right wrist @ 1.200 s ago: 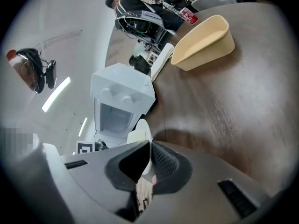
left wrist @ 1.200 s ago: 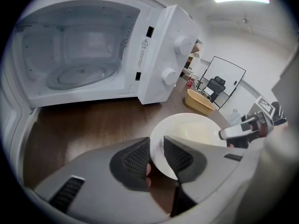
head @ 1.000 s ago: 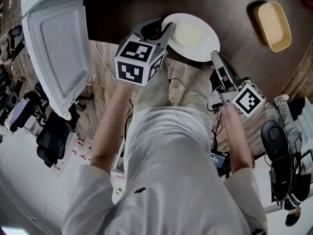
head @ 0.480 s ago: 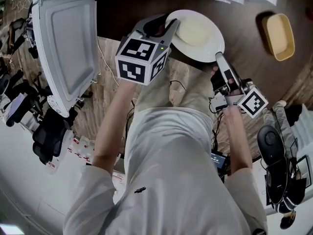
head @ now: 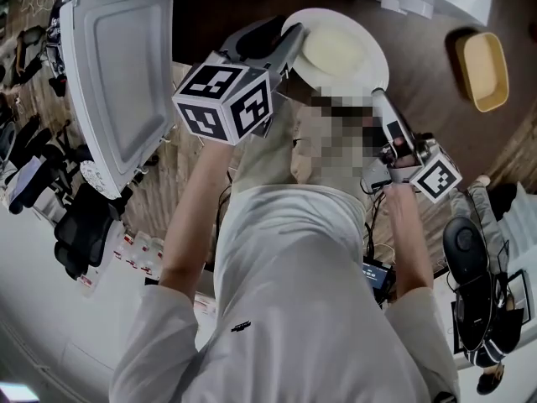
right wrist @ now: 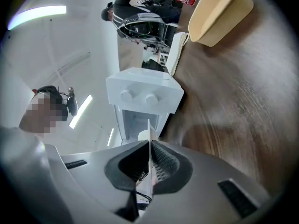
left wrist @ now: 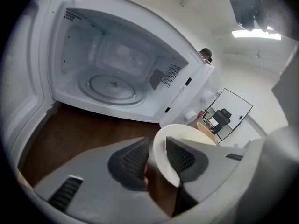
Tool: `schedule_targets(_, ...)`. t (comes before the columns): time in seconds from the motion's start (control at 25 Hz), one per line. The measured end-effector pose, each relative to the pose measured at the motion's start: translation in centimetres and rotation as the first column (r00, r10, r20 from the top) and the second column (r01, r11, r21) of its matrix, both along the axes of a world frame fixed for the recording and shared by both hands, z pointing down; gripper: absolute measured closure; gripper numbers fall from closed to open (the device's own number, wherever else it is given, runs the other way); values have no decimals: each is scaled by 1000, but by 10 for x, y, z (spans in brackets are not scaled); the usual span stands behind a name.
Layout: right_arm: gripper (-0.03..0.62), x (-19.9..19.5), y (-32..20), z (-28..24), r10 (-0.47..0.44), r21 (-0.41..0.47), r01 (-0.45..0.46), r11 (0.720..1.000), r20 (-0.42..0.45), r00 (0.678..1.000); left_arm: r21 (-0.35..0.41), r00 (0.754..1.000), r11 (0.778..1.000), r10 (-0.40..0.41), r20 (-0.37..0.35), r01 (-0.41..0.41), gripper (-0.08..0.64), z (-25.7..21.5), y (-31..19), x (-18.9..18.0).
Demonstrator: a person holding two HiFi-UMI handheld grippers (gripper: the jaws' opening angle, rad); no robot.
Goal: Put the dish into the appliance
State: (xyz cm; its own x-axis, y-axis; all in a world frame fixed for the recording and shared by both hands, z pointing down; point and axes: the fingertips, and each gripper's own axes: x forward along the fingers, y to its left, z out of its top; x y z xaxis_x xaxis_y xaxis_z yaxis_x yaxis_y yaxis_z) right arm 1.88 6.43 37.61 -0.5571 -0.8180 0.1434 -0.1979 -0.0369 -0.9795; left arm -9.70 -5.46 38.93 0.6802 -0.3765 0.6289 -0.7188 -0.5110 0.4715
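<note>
Microwave (head: 117, 74) cut off by the top edge — plate (head: 336, 49) rim hidden between right fingers (head: 386, 116)

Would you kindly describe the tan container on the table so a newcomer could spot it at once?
Start at the dark wooden table before the open white microwave. Near the table's right end, well apart from the round white plate, sits the tan container. It alone is rectangular with rounded corners and yellowish, not white.
</note>
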Motion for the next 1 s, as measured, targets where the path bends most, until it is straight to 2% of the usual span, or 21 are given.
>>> schedule_targets(0.2, 574, -5, -6, -3, 0, 13, 0, 1000, 2, 1000, -25, 992, 997, -75, -105, 72, 409, -9, -6, -7)
schedule_targets(0.36, 575, -15, -10, -7, -11, 30, 10, 999, 10, 1000, -47, 978, 992, -125, -164, 119, 354, -14, -12, -18)
schedule_targets(0.64, 574, -15, -14, -17, -13, 54, 11, 998, 37, 999, -38, 963, 980, -199, -181, 195, 348, -24, -16, -24)
schedule_targets(0.8, 574, -21, -19, -16, -29, 56, 28, 998, 27, 999, 19, 954, 968, -243, -177, 250, 374, -30, -19, -33)
schedule_targets(1.0, 574, -17, -18, -13, -23, 44, 22, 999, 21, 1000, 84, 953, 957, -265, -149, 279, 374, -41, -17, -38)
